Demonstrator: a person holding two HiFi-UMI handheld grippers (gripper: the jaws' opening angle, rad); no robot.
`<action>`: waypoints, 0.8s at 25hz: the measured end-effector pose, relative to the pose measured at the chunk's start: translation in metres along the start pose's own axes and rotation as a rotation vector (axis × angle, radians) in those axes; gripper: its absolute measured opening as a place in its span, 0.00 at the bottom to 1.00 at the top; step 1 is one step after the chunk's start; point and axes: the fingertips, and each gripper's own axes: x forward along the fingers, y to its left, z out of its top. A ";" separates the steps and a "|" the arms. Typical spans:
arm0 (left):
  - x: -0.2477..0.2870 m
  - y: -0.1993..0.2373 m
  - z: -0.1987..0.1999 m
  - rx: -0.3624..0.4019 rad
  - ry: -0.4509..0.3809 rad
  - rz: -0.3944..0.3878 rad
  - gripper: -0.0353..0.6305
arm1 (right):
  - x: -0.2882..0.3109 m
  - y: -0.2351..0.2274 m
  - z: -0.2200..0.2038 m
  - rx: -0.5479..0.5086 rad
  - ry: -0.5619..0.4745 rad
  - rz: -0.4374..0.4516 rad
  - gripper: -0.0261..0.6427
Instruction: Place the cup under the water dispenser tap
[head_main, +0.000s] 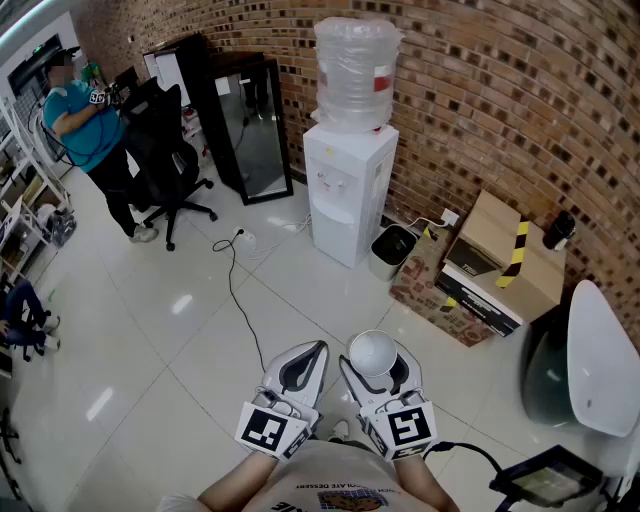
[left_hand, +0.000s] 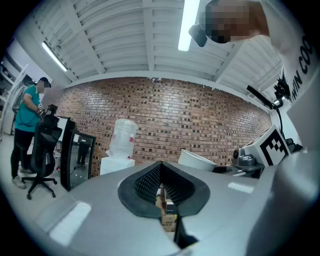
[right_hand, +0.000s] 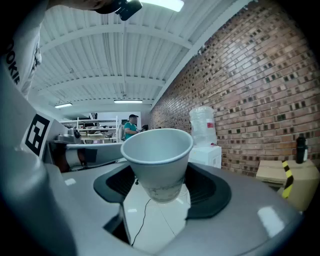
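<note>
My right gripper (head_main: 375, 363) has the white paper cup (right_hand: 157, 150) pinched upright between its black pads. The jaws are spread wide around the cup's lower wall, rim up. I'm carrying it over the white tiled floor (head_main: 200, 330), well apart from the white water dispenser with the clear bottle on top (head_main: 348, 190), straight ahead against the brick wall (head_main: 480, 100). My left gripper (left_hand: 161, 170) rides just beside, tips together, nothing in it.

Office chair (head_main: 165, 150), leaning mirror (head_main: 256, 135), cardboard boxes (head_main: 492, 232), small bin (head_main: 392, 250)
</note>
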 end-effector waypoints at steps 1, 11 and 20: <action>0.003 -0.002 0.000 0.003 -0.001 -0.002 0.03 | 0.000 -0.004 0.002 -0.001 -0.004 0.000 0.52; 0.033 -0.005 -0.001 0.017 -0.005 -0.006 0.03 | 0.007 -0.034 0.006 -0.004 -0.018 -0.006 0.52; 0.058 0.020 -0.008 0.007 -0.015 0.016 0.03 | 0.034 -0.051 0.000 -0.018 0.005 0.008 0.52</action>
